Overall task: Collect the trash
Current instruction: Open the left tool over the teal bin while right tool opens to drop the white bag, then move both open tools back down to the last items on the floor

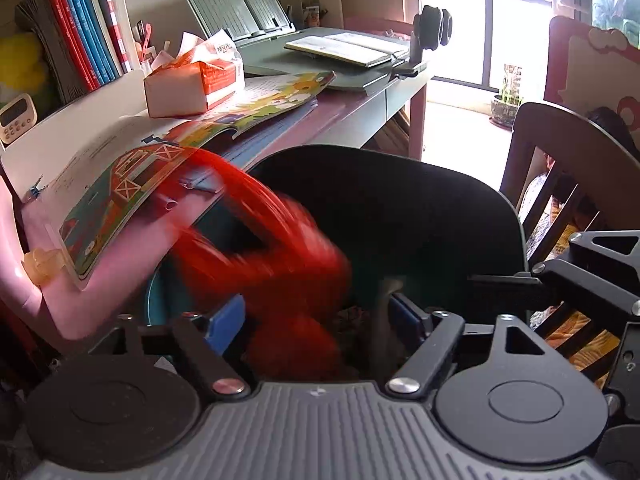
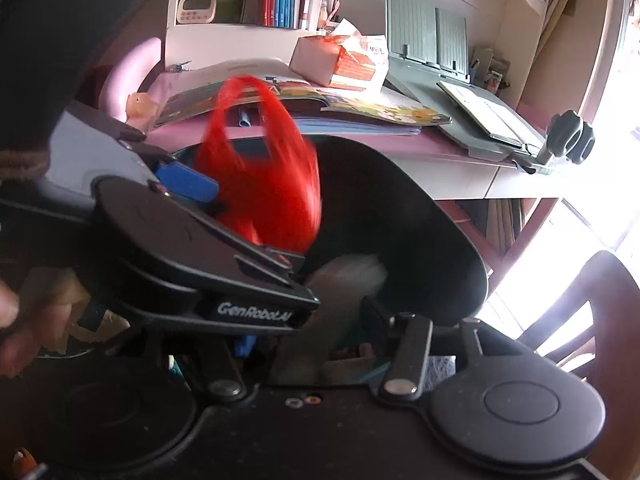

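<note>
Red bag: I see a thin red plastic carrier bag (image 1: 280, 256) with looped handles, motion-blurred, at centre left of my left wrist view, over the mouth of the bin; it sits upper centre in my right view (image 2: 264, 184).
Bin: a round container lined with glossy black plastic (image 1: 400, 216), its rim curving across mid-frame; pale crumpled scraps lie inside.
Left gripper: my left gripper (image 1: 316, 320) at bottom centre has its blue-padded fingers (image 1: 226, 318) spread, the red bag between them; blur keeps me from telling whether a pad touches it.
Right gripper: my right gripper (image 2: 320, 344) stands spread over the bin; its left finger hides behind the other tool, and nothing I can see is pinched.
Desk: a smooth pink desk (image 1: 348, 112) in the upper half carries a glossy open picture book (image 1: 200, 136) and an orange-and-white tissue pack (image 1: 192, 84).
Room: bright window (image 1: 500, 20) upper right, dark wooden slatted chair (image 1: 560, 168) at right, shelved books (image 1: 80, 20) upper left.
</note>
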A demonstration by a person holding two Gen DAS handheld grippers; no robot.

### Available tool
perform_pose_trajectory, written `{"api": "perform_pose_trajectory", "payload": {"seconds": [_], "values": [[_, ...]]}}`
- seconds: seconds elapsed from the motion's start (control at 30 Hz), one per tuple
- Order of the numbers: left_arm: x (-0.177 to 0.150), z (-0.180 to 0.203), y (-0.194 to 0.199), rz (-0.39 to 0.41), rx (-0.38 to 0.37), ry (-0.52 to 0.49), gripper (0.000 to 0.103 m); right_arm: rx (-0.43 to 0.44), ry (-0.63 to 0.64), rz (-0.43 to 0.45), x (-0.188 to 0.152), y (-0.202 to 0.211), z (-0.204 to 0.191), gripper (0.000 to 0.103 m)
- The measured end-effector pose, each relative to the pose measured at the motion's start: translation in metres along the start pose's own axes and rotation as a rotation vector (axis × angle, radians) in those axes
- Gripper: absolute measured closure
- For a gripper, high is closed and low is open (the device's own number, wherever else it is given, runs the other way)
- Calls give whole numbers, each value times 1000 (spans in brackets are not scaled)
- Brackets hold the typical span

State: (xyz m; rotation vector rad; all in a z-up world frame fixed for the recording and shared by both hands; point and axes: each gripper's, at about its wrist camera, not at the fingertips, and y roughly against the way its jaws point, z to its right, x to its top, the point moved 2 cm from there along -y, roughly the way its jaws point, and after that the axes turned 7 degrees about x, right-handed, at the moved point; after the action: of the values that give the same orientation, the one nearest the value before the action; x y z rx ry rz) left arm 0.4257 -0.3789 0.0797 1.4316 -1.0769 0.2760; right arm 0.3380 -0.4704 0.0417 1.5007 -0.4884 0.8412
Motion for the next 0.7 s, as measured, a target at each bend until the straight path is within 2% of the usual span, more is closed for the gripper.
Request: {"api": "perform_pose_trajectory", "payload": {"seconds": [0.17, 0.37, 0.7], "values": [[-2, -5, 19, 25, 0, 13, 23, 1, -7, 39, 2, 18, -3, 46], [-15, -22, 59, 69, 5, 47, 23, 17, 14, 77, 5, 49, -19, 45], [-58, -74, 139, 134, 35, 134, 22, 111, 78, 126, 4, 97, -86, 42]]}}
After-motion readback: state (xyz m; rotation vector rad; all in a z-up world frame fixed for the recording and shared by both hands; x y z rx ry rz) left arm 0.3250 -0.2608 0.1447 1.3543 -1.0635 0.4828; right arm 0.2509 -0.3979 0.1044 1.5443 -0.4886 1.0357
